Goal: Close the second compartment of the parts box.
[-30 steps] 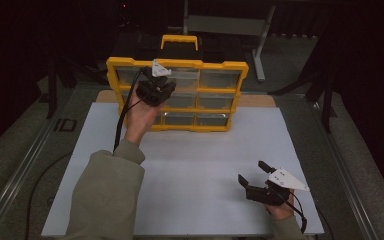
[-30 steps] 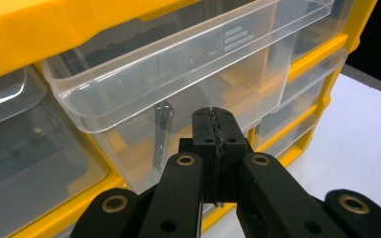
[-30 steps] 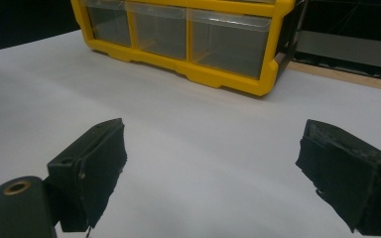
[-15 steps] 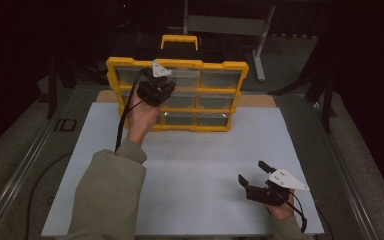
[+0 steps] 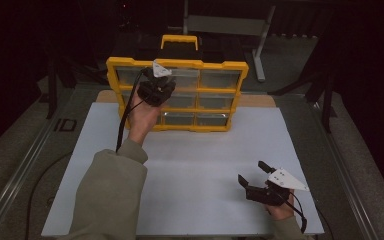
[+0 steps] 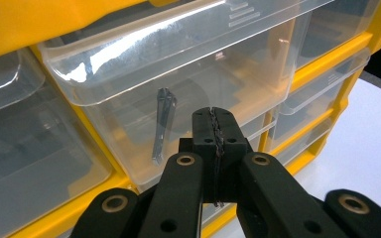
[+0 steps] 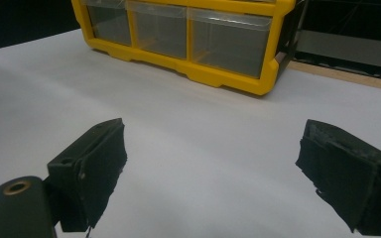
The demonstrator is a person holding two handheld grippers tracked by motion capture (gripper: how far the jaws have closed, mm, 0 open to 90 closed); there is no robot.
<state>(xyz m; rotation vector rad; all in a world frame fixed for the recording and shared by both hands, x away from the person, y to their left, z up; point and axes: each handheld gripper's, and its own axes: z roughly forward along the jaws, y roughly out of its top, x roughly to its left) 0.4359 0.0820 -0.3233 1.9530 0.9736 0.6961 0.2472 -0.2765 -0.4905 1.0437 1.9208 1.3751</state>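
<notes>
A yellow drawer cabinet with clear plastic drawers stands upright at the back of the white table top. My left gripper is held up against the cabinet's front, around the left and middle columns. In the left gripper view its jaws are pressed together with nothing between them, and the left gripper tips sit just in front of a clear drawer. A thin dark piece shows inside that drawer. My right gripper rests low at the near right of the table. The right gripper stands wide open over bare white surface.
A cable trails from the left gripper down along the sleeve. Behind the cabinet stands a grey metal frame. A wooden strip runs along the table's far edge, and metal rails border its sides.
</notes>
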